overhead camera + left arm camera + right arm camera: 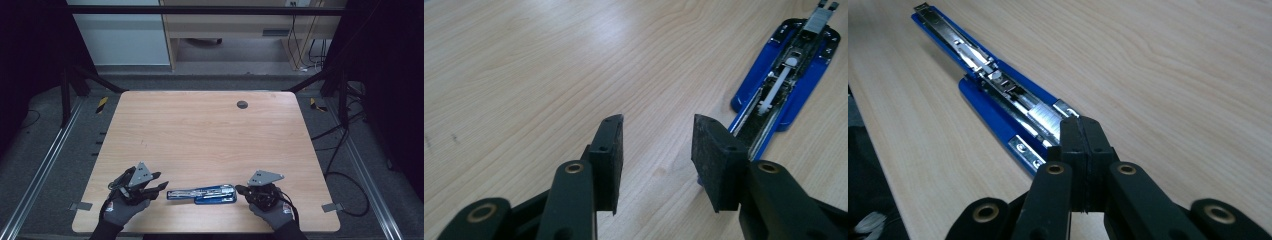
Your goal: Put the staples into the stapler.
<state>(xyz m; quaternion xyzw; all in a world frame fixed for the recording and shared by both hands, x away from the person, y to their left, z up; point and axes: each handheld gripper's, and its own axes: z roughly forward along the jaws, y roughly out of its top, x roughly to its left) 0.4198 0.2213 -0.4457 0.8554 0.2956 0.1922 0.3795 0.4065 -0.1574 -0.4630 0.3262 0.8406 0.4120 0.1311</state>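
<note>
A blue stapler (202,194) lies swung open flat near the table's front edge, its metal staple channel facing up. My left gripper (161,181) is just left of it, open, with bare wood between its pads. In the left gripper view the left gripper (656,150) points along the table and the stapler (784,75) runs away at the right, past the right pad. My right gripper (240,190) is at the stapler's right end, shut. In the right gripper view the right gripper (1082,132) has its pads pressed together with nothing between them, tips right over the near end of the stapler (993,85).
The wooden table (200,130) has a dark round cable hole (242,104) at the back. Metal rails (45,165) run along both sides of it, and cables (340,150) lie on the floor at the right. The front edge is close behind both hands.
</note>
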